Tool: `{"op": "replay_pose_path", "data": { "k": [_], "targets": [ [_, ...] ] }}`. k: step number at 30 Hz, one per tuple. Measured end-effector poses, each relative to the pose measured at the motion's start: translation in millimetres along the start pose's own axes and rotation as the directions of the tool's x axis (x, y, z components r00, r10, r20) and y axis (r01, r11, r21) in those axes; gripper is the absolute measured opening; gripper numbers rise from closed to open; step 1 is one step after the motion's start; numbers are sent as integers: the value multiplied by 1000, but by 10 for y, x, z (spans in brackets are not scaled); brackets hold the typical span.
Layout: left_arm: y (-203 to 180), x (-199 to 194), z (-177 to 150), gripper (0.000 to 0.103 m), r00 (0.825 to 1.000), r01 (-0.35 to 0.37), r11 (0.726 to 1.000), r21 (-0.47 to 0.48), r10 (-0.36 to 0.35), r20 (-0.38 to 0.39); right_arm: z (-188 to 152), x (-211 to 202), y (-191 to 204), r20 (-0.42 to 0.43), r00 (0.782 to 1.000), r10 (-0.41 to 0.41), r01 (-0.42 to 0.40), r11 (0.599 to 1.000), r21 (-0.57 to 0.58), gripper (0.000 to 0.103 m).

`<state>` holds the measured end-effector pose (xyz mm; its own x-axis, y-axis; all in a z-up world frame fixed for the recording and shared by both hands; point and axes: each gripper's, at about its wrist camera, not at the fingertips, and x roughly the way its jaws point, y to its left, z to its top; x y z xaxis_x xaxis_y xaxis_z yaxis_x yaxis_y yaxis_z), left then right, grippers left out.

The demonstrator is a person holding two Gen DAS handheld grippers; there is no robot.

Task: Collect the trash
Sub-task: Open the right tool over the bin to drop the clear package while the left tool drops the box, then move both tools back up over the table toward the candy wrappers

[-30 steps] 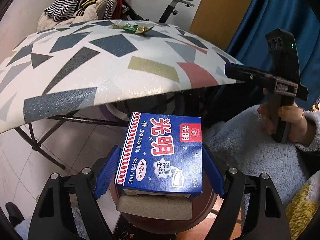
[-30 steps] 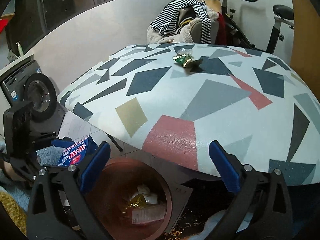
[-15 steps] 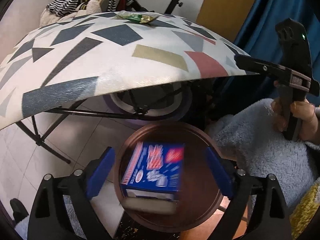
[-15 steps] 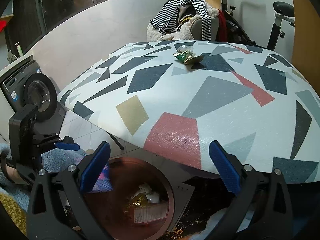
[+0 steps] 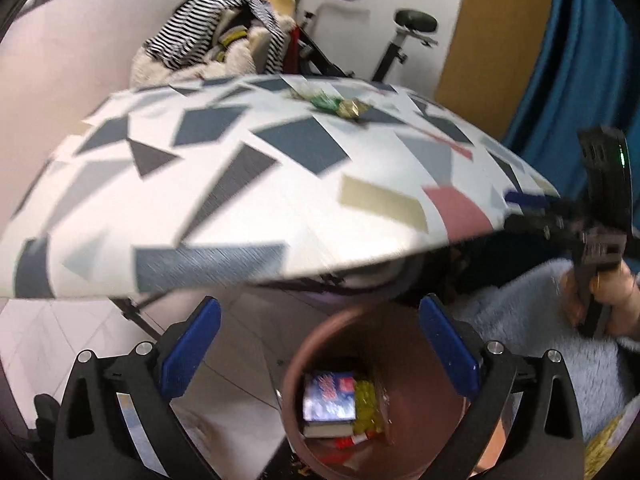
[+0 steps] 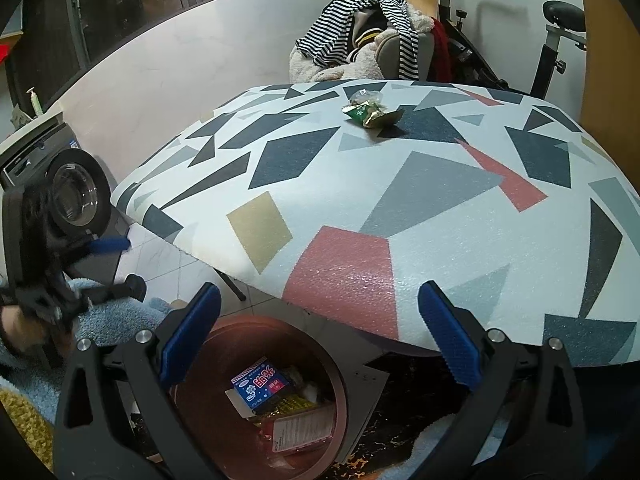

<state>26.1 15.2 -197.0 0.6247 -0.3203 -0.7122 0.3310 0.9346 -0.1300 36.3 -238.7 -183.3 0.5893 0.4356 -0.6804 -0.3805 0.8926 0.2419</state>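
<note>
Dropped from the left gripper [image 5: 320, 344], whose jaws have just been opening and now gape empty, the blue carton [image 5: 329, 398] lies inside the brown bin [image 5: 416, 412], with the right gripper [image 6: 320, 340] wide and empty and green wrappers [image 6: 370, 112] far across the table [image 6: 400, 200].

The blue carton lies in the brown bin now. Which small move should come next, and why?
Probably reach a claw toward the green and gold wrappers on the far part of the patterned table. The blue carton already lies inside the brown bin, the left claw, whose jaws have just been opening, holds nothing, the right claw is open too, and the wrappers are the only trash seen on the table.
</note>
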Motion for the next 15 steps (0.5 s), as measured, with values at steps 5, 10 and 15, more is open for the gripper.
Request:
{"op": "replay_pose_path", "data": {
  "k": [5,10,15],
  "targets": [
    [204,-193,274,97,996,-53,998,-32,55,68,15,3,3,-9,1000,-6,6,1000,-9,97],
    [360,-374,532,97,987,-87,995,-48,92,135,58,-5,-24,-18,1000,-6,6,1000,4,97],
    [427,-500,728,97,977,-105,994,-31,109,185,174,-25,-55,-19,999,-48,48,999,-7,97]
  ]
}}
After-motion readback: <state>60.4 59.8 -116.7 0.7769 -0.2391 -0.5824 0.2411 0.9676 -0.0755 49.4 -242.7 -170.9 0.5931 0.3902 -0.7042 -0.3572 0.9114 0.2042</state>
